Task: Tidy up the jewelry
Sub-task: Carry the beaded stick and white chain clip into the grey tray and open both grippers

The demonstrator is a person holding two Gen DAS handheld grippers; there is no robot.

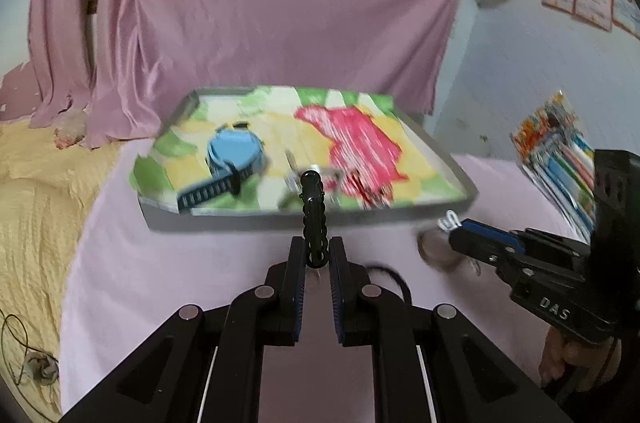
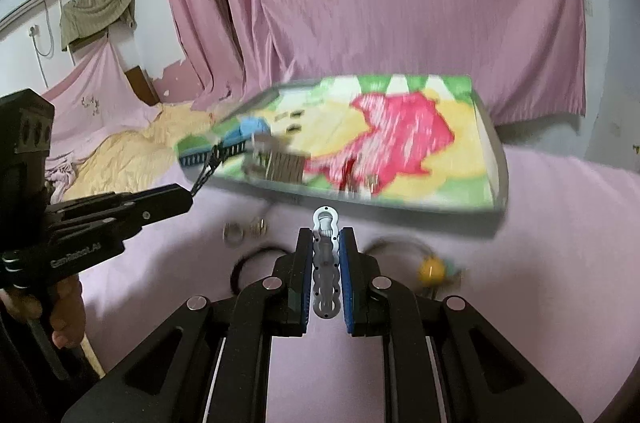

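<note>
I have both grippers loaded, and I read that as carrying pieces toward the tray; my left gripper is clamped on a black clip that sticks up and forward between its pads, gripped by its near end so the far end leads; my right gripper pinches a silver clip the same way, its rounded tip poking out ahead. Near on the pink bed cover, loose pieces wait outside the tray: a black loop, small silver rings and, to the right, a yellow bead on a cord; motion blur hides their detail. Further off sits the grey-rimmed tray, lined with a bright printed sheet, presumably the collecting place; a blue watch lies at its left. Writing: "DAS" shows on the right gripper's body in the left view; the left gripper's body reads roughly "GenRobot.AI", though blurred. Far right, a colourful packet leans by the wall; its print is unreadable.
</note>
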